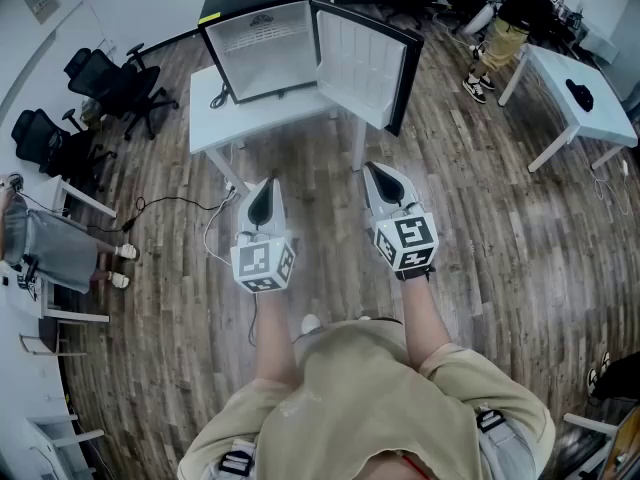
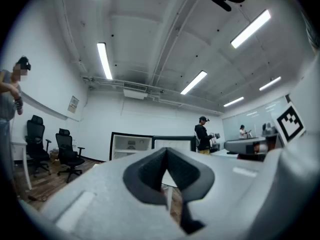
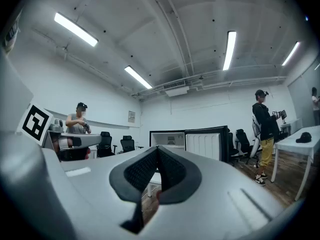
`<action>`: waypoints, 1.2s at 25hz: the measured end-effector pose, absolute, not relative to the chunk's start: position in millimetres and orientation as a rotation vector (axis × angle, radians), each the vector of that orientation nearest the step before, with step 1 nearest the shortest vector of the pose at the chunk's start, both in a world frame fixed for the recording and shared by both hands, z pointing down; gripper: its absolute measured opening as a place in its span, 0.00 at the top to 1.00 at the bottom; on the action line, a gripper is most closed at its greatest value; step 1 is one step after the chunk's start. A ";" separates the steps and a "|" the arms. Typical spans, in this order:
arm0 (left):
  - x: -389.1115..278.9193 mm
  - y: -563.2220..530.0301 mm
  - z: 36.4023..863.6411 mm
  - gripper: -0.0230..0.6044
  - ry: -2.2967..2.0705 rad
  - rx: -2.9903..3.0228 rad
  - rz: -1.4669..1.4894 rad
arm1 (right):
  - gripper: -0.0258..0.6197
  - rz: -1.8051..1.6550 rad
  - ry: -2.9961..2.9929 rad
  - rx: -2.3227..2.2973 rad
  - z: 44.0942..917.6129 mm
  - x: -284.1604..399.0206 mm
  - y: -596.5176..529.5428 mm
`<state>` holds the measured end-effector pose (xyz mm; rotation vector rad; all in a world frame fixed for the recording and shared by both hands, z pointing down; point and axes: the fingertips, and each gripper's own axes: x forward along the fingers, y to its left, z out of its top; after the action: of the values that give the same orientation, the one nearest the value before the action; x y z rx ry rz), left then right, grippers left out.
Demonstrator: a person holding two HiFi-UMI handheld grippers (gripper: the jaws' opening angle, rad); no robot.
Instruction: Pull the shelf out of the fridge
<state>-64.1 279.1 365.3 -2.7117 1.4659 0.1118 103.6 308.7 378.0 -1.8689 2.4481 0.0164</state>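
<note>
A small black fridge (image 1: 262,38) stands on a white table (image 1: 215,128) at the far middle, its door (image 1: 362,63) swung open to the right. In the left gripper view the fridge (image 2: 131,146) is small and distant, with a pale shelf (image 2: 131,152) across its white inside. The right gripper view also shows the fridge (image 3: 170,140) far off. My left gripper (image 1: 268,190) and right gripper (image 1: 378,173) hang side by side over the wood floor, short of the table, both pointing toward the fridge. Both are shut with nothing in them, as the left gripper (image 2: 166,154) and right gripper (image 3: 157,151) show in their own views.
Black office chairs (image 1: 110,83) stand at the left, with a seated person (image 1: 40,238) nearer. Cables (image 1: 215,218) trail on the floor by the table leg. A second white table (image 1: 580,98) and a standing person (image 1: 500,28) are at the far right.
</note>
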 end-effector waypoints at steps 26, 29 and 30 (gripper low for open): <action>-26.4 172.8 387.6 0.96 1.379 -2.799 0.131 | 0.96 -0.093 2.525 -1.545 393.8 104.0 204.7; -32.0 130.6 378.6 0.96 1.368 -2.808 0.163 | 0.95 -0.068 2.527 -1.566 380.9 95.1 165.7; -35.8 116.2 376.0 0.96 1.369 -2.808 0.167 | 0.96 -0.067 2.523 -1.582 377.8 92.3 151.5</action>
<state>-35.8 116.2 376.0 -2.8078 1.3690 0.1666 92.3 151.5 377.8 -1.5823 2.5229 -0.0670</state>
